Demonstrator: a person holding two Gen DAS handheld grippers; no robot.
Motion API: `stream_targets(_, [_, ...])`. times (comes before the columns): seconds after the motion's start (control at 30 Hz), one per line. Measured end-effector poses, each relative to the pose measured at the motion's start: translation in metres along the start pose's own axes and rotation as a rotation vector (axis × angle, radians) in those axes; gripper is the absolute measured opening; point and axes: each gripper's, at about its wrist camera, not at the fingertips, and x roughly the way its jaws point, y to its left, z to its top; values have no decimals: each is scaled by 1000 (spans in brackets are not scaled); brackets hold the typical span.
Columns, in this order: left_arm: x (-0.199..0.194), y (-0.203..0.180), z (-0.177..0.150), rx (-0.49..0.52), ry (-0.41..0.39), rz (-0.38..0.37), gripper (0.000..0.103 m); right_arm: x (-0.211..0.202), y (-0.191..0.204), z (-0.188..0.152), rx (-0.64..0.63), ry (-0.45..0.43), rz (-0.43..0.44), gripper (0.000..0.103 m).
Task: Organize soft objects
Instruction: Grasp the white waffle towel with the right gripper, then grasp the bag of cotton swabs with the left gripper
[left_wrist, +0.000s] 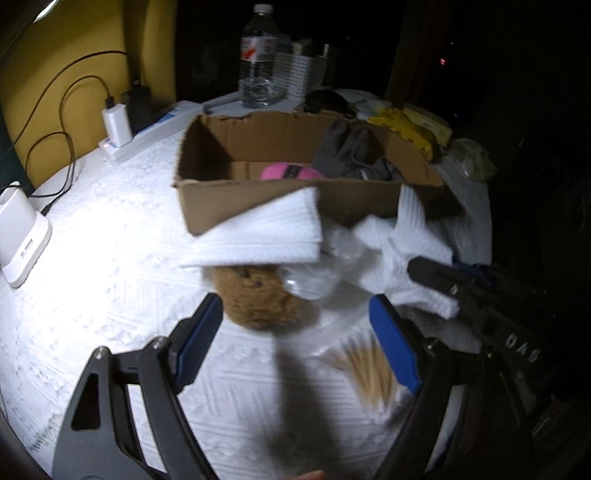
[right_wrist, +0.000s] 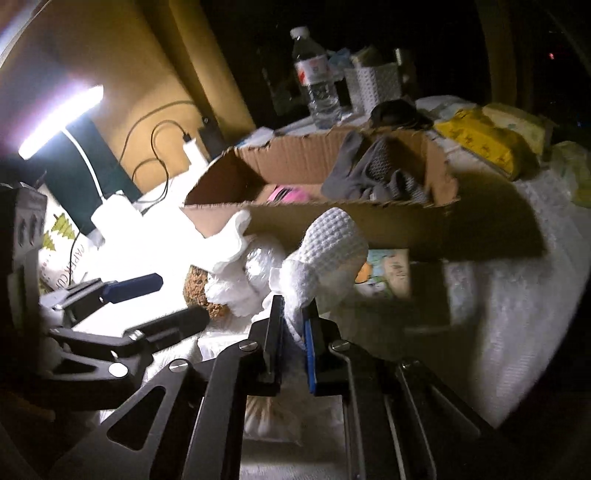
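An open cardboard box (left_wrist: 236, 199) (right_wrist: 369, 225) stands on the white bedspread; a pink item (left_wrist: 288, 171) and grey clothes (left_wrist: 351, 151) lie inside. My right gripper (right_wrist: 293, 314) is shut on a white waffle towel (right_wrist: 328, 251) and holds it up in front of the box; it also shows in the left wrist view (left_wrist: 413, 229). My left gripper (left_wrist: 295, 321) is open and empty, just short of a brown sponge (left_wrist: 258, 299). A second white towel (left_wrist: 266, 232) lies on the sponge. A crumpled clear plastic bag (left_wrist: 321, 273) sits between them.
A bag of cotton swabs (left_wrist: 365, 369) lies by my left gripper's right finger. A water bottle (left_wrist: 258, 55), a white basket (left_wrist: 295, 70), a power strip (left_wrist: 147, 136) with chargers and cables, yellow packs (right_wrist: 484, 144) and a lamp (right_wrist: 59, 122) surround the box.
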Motion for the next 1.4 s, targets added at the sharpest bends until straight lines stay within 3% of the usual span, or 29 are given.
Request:
stream_targets(0.37, [18, -43, -14, 65, 82, -18, 83, -41, -30, -8, 46, -74, -22, 10])
stream_targets(0.67, [46, -51, -24, 74, 137, 50, 87, -53, -54, -20, 87, -89, -20, 10])
stream_targets(0.8, [47, -55, -27, 96, 123, 64, 87, -53, -59, -22, 93, -90, -13, 10])
stream_targets(0.87, [47, -55, -28, 102, 117, 57, 85, -53, -60, -22, 94, -90, -10, 10])
stream_targets(0.93, [44, -56, -29, 116, 111, 56, 74, -54, -60, -21, 93, -92, -7, 10])
stream_targets(1.1, [35, -57, -28, 140, 104, 40, 61, -56, -58, -18, 86, -101, -4, 10])
stream_targets(1.4, [11, -50, -15, 144, 44, 24, 59, -64, -48, -9, 59, -116, -8, 10])
